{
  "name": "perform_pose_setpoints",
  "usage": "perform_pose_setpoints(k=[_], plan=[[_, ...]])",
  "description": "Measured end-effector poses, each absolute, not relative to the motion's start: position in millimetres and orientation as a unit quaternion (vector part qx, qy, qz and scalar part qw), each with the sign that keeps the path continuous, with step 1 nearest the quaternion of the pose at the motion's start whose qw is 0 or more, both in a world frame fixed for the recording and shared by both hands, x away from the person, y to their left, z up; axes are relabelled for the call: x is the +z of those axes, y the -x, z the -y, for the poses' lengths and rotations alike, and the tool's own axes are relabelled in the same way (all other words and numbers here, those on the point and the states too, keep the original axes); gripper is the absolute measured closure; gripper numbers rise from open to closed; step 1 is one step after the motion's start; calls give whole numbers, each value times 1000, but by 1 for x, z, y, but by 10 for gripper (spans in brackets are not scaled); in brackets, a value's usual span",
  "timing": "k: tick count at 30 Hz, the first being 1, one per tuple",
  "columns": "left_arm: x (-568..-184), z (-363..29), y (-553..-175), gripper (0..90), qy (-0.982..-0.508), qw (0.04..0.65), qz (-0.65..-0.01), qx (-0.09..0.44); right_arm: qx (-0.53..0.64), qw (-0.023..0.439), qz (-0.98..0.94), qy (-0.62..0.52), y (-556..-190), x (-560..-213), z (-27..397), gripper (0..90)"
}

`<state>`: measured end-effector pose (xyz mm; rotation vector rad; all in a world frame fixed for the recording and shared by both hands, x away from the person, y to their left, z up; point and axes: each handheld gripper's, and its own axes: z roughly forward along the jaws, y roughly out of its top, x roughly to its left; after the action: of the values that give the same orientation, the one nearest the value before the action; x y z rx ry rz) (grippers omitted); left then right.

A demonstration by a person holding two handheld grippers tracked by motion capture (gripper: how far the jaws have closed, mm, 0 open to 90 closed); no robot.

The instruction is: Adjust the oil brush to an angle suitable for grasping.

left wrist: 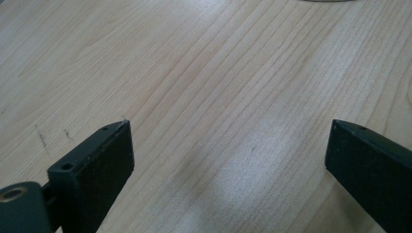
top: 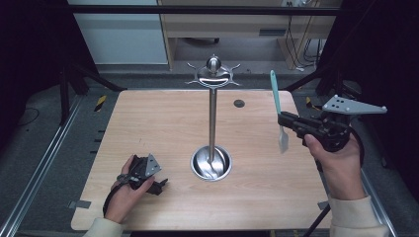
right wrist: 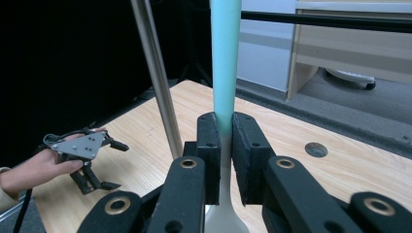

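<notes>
Held upright at right of frame in the right tongs [top: 288, 120], clamped on its neck, a teal-handled spatula [top: 277, 108] best lifted level toward the utensil stand's [top: 212, 118] top hooks; left tongs [top: 160, 185] apart, resting on the bench [top: 148, 128].

High view overhead; gripper views close, sharing table [top: 163, 123].
</notes>
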<state>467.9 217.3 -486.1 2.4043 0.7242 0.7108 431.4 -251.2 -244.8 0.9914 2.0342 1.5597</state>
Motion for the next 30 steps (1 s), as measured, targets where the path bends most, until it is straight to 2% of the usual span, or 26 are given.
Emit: perform_pose_setpoints(k=[30], plan=[[-486, -218, -468, 33, -888, 263, -269, 263, 553, 182, -748, -318, -431, -246, 223, 824]])
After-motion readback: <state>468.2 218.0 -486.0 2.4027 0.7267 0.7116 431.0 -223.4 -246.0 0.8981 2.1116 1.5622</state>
